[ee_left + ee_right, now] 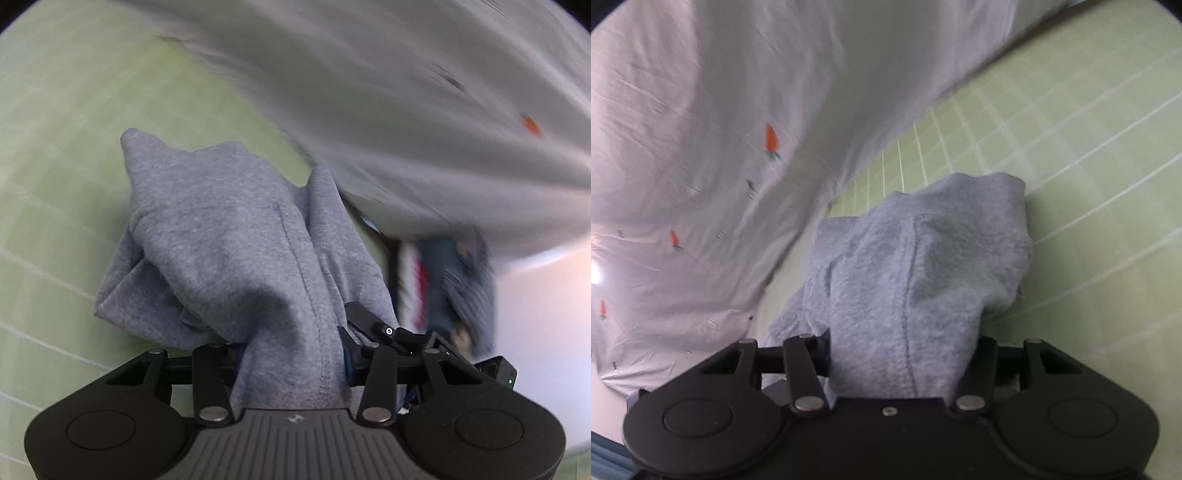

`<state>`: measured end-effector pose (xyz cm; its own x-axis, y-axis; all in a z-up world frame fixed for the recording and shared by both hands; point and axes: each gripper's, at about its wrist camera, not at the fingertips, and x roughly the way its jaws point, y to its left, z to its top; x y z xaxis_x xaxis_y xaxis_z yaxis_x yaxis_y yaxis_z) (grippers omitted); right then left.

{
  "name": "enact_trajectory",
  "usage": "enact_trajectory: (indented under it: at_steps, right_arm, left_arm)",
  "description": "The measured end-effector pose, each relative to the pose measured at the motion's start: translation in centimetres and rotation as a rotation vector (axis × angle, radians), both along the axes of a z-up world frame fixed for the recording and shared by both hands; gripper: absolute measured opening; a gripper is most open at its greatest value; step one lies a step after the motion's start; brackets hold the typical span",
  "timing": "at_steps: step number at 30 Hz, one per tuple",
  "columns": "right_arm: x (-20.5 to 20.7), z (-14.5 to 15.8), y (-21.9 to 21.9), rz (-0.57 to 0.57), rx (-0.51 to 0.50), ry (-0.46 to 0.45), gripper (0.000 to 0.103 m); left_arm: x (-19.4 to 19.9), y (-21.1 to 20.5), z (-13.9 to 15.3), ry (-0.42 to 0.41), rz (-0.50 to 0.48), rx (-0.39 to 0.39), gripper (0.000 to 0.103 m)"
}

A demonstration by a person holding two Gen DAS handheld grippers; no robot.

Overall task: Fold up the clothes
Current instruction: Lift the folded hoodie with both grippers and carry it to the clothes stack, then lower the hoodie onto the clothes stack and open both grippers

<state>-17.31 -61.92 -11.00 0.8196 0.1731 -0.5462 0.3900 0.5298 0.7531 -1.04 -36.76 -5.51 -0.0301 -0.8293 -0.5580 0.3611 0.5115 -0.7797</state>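
A grey sweatshirt-like garment (221, 229) is bunched up over a green checked sheet (74, 147). In the left wrist view my left gripper (291, 365) is shut on a fold of it. The cloth drapes over the fingers and hides them. In the right wrist view the same grey garment (916, 266) rises in a hump from my right gripper (901, 369), which is shut on another fold, its fingers also covered. Part of a second black gripper (384, 332) shows close to the right of the left one, against the cloth.
A white duvet with small carrot prints (701, 166) lies beside the garment and fills the upper right of the left wrist view (406, 92). The green sheet (1089, 184) stretches out to the right. A blurred patch of striped and dark cloth (439, 288) shows below the duvet.
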Motion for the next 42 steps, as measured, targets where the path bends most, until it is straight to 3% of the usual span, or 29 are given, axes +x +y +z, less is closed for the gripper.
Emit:
enact_trajectory:
  at_steps: [6, 13, 17, 19, 22, 24, 27, 28, 32, 34, 37, 39, 42]
  right_arm:
    - [-10.5, 8.7, -5.1, -0.136, -0.179, -0.115, 0.052]
    - [-21.6, 21.2, -13.2, -0.297, -0.535, -0.206, 0.052]
    - [-24.0, 26.8, -20.0, -0.339, -0.777, -0.200, 0.052]
    - [-23.6, 28.6, -24.0, -0.355, -0.888, -0.153, 0.058]
    - [-21.0, 28.7, -30.3, -0.406, -1.113, 0.061, 0.093]
    - [-18.6, 27.4, -32.9, -0.428, -1.333, 0.230, 0.094]
    - [-15.7, 23.9, -34.3, -0.512, -1.615, 0.338, 0.094]
    - [-15.1, 23.0, -34.8, -0.517, -1.619, 0.317, 0.094]
    - [-13.4, 19.6, -37.9, -0.449, -1.356, 0.112, 0.091]
    - [-11.6, 16.7, -40.7, -0.398, -1.209, 0.119, 0.091]
    - [-9.7, 13.1, -42.9, -0.369, -1.119, 0.104, 0.096]
    - [-9.5, 12.5, -43.9, -0.384, -1.079, 0.076, 0.097]
    - [-10.1, 12.5, -45.0, -0.394, -1.033, 0.059, 0.100]
  left_arm:
    - [-5.1, -9.4, 6.8, -0.102, -0.238, -0.172, 0.046]
    - [-12.1, -24.0, 15.8, -0.230, -0.458, -0.426, 0.046]
    - [-14.5, -33.0, 20.5, -0.326, -0.515, -0.528, 0.047]
    - [-15.1, -37.9, 22.1, -0.416, -0.520, -0.464, 0.053]
    - [-15.0, -44.2, 22.1, -0.554, -0.416, -0.280, 0.067]
    - [-14.1, -47.2, 20.4, -0.622, -0.300, -0.140, 0.068]
    - [-12.2, -49.5, 17.9, -0.617, -0.230, -0.033, 0.068]
    - [-11.7, -50.1, 17.0, -0.597, -0.219, -0.017, 0.068]
    - [-10.1, -52.2, 13.8, -0.537, -0.186, 0.044, 0.072]
    - [-10.0, -53.1, 12.6, -0.544, -0.192, 0.068, 0.078]
    - [-10.1, -53.0, 10.9, -0.545, -0.173, 0.081, 0.085]
    - [-9.8, -53.1, 10.1, -0.532, -0.161, 0.071, 0.093]
    - [-10.3, -54.4, 10.6, -0.539, -0.163, 0.041, 0.095]
